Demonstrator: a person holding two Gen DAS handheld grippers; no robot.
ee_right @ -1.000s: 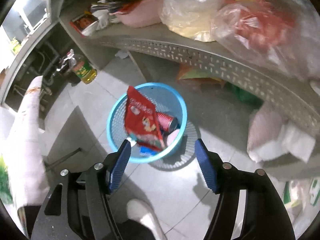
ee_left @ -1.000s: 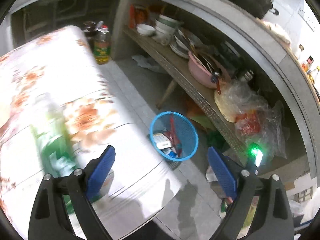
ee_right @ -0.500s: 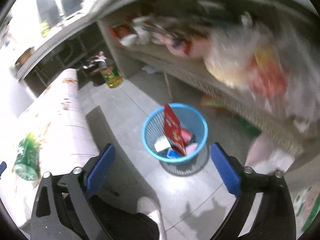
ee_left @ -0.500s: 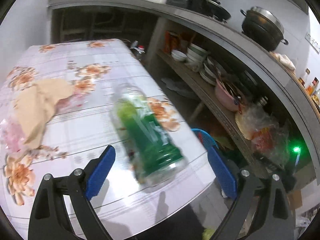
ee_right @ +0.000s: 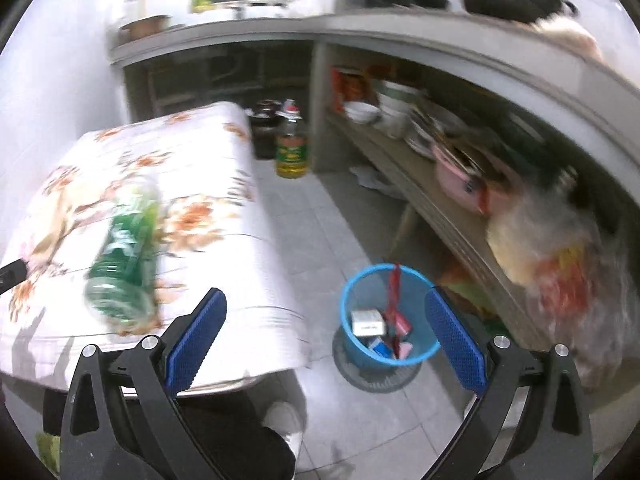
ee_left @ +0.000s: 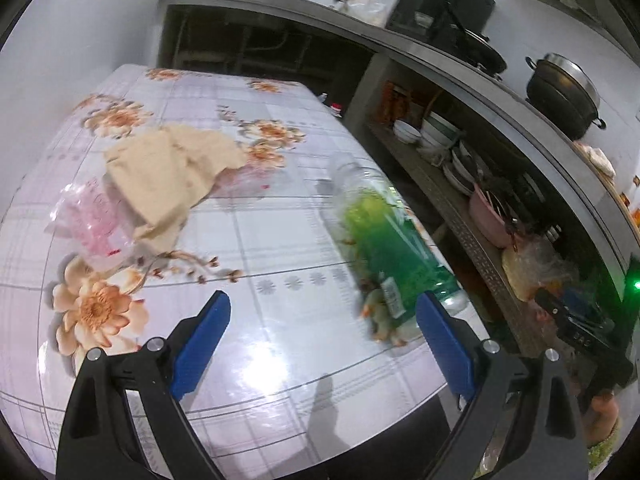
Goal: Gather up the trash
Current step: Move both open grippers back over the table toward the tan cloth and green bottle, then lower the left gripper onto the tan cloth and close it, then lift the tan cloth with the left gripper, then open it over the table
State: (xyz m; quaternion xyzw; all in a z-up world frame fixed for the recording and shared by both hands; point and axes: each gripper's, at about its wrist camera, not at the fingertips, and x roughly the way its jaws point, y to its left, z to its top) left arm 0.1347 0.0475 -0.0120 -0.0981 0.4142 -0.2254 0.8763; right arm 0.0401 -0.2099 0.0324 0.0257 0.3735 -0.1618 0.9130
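Note:
A green plastic bottle (ee_left: 384,240) lies on its side on the flowered tablecloth (ee_left: 248,240), near the table's right edge. My left gripper (ee_left: 324,336) hangs open over the table, the bottle just beyond its right finger. A crumpled tan paper (ee_left: 172,168) and a clear pink-printed wrapper (ee_left: 88,220) lie further left. In the right wrist view the bottle (ee_right: 124,248) shows at the left. My right gripper (ee_right: 326,332) is open above the floor, nothing between its fingers. The blue trash basket (ee_right: 356,292) holds a red snack wrapper (ee_right: 394,300) and small boxes.
A low shelf (ee_right: 400,184) along the right holds bowls, plates, a pink basin and plastic bags. An oil bottle (ee_right: 292,148) stands on the floor behind the table. Pots sit on the counter above. A person's shoe (ee_right: 284,420) shows near the basket.
The red wrapper left my right gripper and now stands in the basket. The right gripper opened wider, rose and rolled. My left gripper swung left from the basket over the table toward the bottle.

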